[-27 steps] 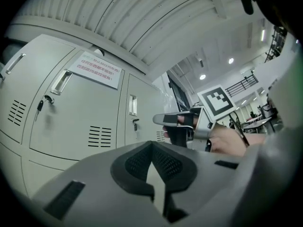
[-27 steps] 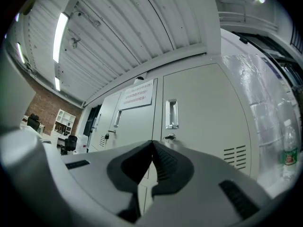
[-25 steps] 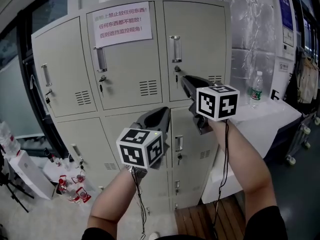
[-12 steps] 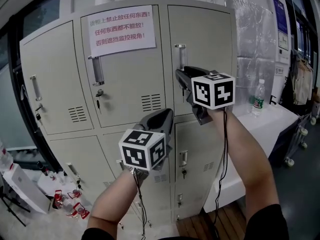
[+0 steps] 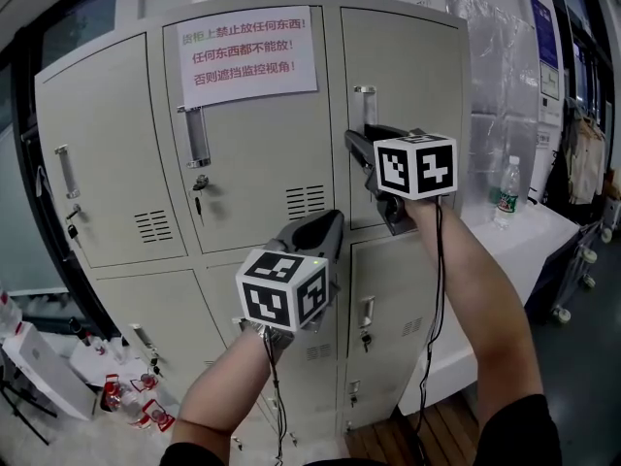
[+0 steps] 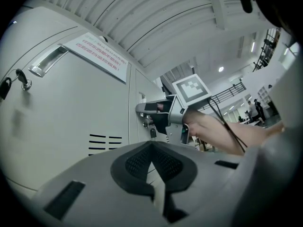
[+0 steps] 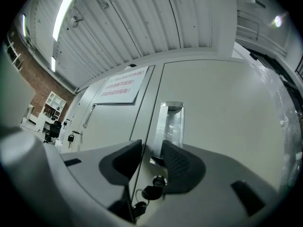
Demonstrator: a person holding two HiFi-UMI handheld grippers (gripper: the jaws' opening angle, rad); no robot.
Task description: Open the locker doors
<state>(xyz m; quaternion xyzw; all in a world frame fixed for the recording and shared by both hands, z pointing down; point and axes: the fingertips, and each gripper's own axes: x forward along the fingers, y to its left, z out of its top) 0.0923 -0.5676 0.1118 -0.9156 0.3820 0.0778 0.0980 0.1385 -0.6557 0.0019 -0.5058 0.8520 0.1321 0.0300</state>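
Note:
The grey lockers [image 5: 243,192] stand in front of me with all doors closed. My right gripper [image 5: 355,144] is at the top right door [image 5: 412,76], just under its metal handle [image 5: 365,107]. In the right gripper view its jaws [image 7: 150,156] stand open and have just been opening. The lower end of the handle [image 7: 171,119] shows in the gap, with no pad pressing on it. A key hangs in the lock [image 7: 154,191] below. My left gripper [image 5: 326,223] is shut and empty, lower down, pointing at the seam between the doors; its pads [image 6: 137,161] meet.
A paper notice [image 5: 247,51] is taped to the top middle door, which has its own handle [image 5: 194,136]. A white table [image 5: 543,236] with a water bottle [image 5: 506,194] stands right of the lockers. Small red and white things [image 5: 131,396] lie on the floor at the left.
Both grippers have risen and come closer to the lockers. The right gripper has moved from lock height up to the lower end of the top right handle.

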